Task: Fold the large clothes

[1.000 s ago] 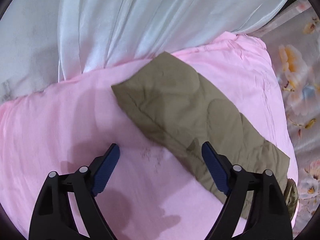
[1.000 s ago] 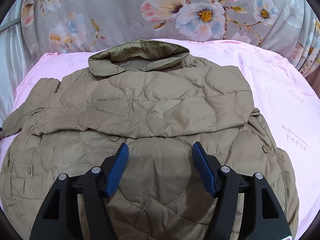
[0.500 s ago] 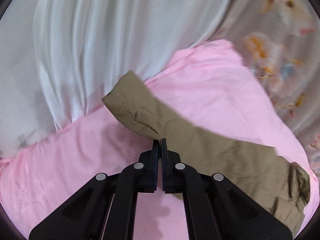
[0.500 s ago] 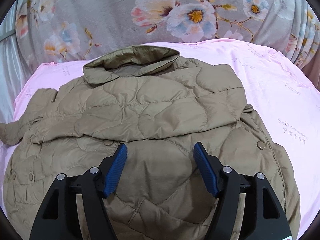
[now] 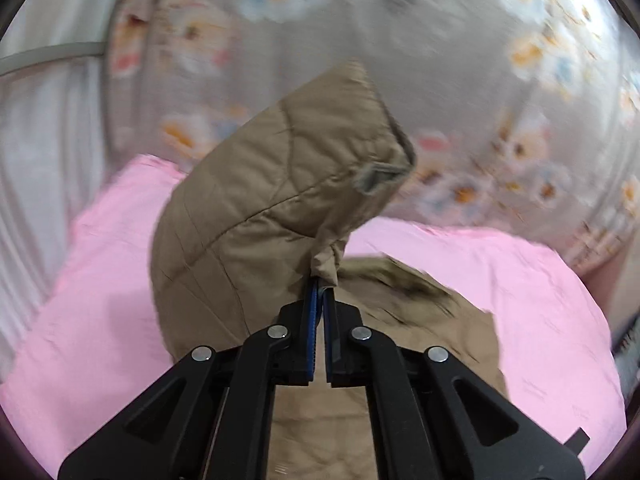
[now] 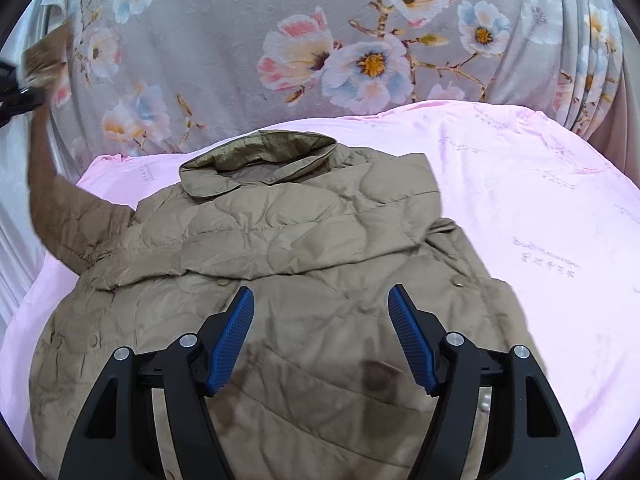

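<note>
A tan quilted jacket lies on a pink sheet, collar toward the far side, one sleeve folded across its chest. My left gripper is shut on the other sleeve near its cuff and holds it raised above the jacket body. In the right wrist view that lifted sleeve rises at the far left, with the left gripper at the frame edge. My right gripper is open and empty, hovering over the jacket's lower front.
A grey floral cloth hangs behind the pink sheet. White curtain folds stand at the left. The sheet's right edge drops off beside a dark gap.
My left gripper closed on the sleeve lying on the sheet, then lifted it and swung it toward the jacket body. The right gripper stayed open, hardly moving.
</note>
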Demonstrator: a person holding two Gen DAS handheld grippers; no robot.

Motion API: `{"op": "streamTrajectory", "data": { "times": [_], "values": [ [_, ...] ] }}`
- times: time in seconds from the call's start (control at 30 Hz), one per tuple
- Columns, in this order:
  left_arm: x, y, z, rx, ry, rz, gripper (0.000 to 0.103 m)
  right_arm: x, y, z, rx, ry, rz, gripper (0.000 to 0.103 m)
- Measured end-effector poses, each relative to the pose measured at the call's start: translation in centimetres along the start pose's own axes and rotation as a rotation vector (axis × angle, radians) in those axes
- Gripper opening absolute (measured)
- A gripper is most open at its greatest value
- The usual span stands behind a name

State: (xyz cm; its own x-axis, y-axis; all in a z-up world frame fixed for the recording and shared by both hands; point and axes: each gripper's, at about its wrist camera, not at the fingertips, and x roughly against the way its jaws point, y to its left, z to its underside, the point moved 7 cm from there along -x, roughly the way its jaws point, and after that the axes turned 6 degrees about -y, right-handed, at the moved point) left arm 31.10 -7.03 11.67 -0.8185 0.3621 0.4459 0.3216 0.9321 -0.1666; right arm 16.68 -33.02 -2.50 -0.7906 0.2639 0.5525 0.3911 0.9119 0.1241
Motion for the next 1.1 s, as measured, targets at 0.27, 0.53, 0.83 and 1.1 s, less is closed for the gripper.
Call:
{"op": "streamTrajectory", "data": {
  "times": [0.27, 0.53, 0.83, 1.1],
  "values": [
    [-5.1, -4.5, 9.6, 0.072, 0.197, 0.105, 0.068, 1.8, -4.2, 1.7, -0.056, 0.022, 0.005, 0.073],
    [-6.5, 6.9, 10.9, 0.380, 0.283, 0.041, 0.073, 1.5, -4.4, -0.7, -0.064, 0.037, -0.061, 0.074],
    [-10.0, 15.9, 15.0, 0.735, 0.380, 0.057, 0.073, -4.7, -0.4, -2.8, -0.161, 0.170, -0.213, 0.075],
    [-11.5, 17.1, 14.2, 0.832, 0.341, 0.090, 0.058, -9.0, 0.9, -1.4, -0.191, 0.268, -0.221, 0.019]
  ]
}}
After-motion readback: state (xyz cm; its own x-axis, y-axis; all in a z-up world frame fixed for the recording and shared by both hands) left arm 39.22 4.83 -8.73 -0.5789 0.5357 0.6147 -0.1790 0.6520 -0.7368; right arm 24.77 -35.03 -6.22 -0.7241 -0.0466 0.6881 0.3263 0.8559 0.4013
